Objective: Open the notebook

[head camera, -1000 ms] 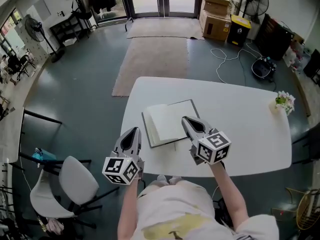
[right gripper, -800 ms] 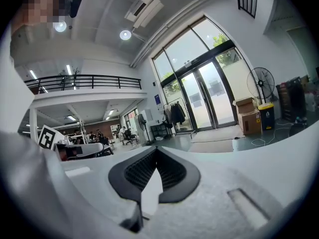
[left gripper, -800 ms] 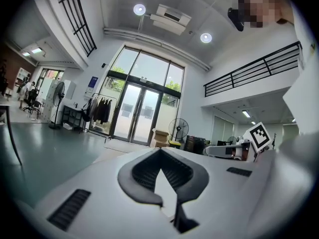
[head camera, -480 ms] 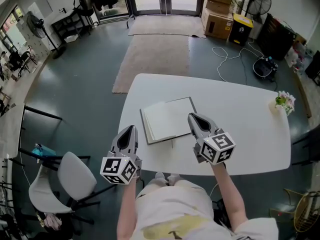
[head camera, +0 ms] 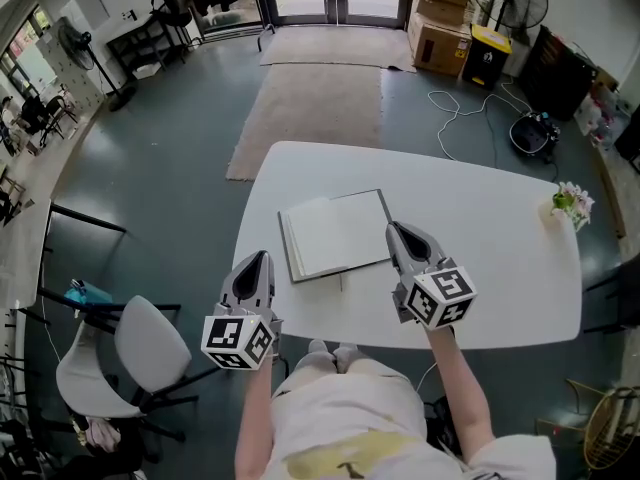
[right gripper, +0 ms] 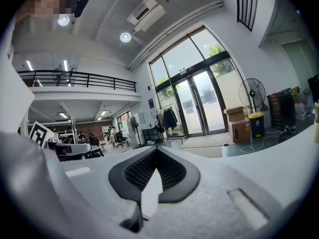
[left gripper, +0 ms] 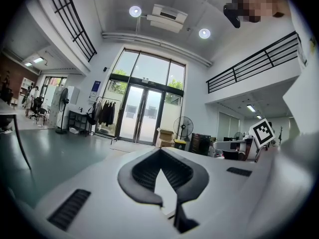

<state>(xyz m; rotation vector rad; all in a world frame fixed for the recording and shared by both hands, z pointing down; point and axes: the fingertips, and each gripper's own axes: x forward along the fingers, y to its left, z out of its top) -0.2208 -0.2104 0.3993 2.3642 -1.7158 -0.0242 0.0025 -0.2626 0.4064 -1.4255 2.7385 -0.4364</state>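
Large hall, grey floor, beige rug [head camera: 310,118] beyond white table [head camera: 500,238]. Notebook [head camera: 335,233] flat on table, near front edge, white page facing up. Left gripper [head camera: 258,258] over table's front-left edge, well left of notebook; jaws closed together, nothing between. Right gripper [head camera: 395,228] just beside notebook's right edge; jaws fully closed, empty. Small flower pot [head camera: 570,203] at table's far right.

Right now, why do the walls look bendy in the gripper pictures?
Left gripper view: wide-angle lens curves the railings, blackens the corners, and the left gripper looks soft. Right gripper view: the same round the right gripper. Head view: table looks sharp.
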